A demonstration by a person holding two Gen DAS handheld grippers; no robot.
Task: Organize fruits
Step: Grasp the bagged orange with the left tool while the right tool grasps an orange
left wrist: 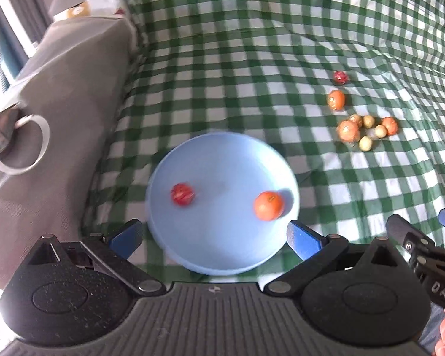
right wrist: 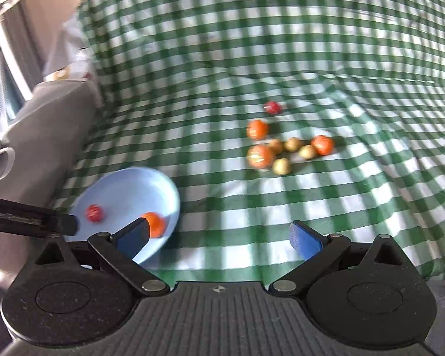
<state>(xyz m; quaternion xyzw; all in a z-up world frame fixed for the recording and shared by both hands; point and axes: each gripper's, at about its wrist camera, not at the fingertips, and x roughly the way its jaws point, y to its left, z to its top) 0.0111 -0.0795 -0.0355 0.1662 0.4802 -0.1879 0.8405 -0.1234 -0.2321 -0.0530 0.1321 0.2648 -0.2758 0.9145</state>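
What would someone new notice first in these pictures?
A light blue plate sits on the green checked cloth holding one red fruit and one orange fruit. Farther right on the cloth lies a loose cluster of orange and yellowish fruits. Both grippers hover open and empty.

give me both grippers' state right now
left gripper: open, holding nothing, above the light blue round plate
right gripper: open, holding nothing

We are seeing bright daylight washing the checked cloth [right wrist: 281,59] pale toward twelve o'clock, motion blur smearing both views, and fisheye bending lines toward every edge.
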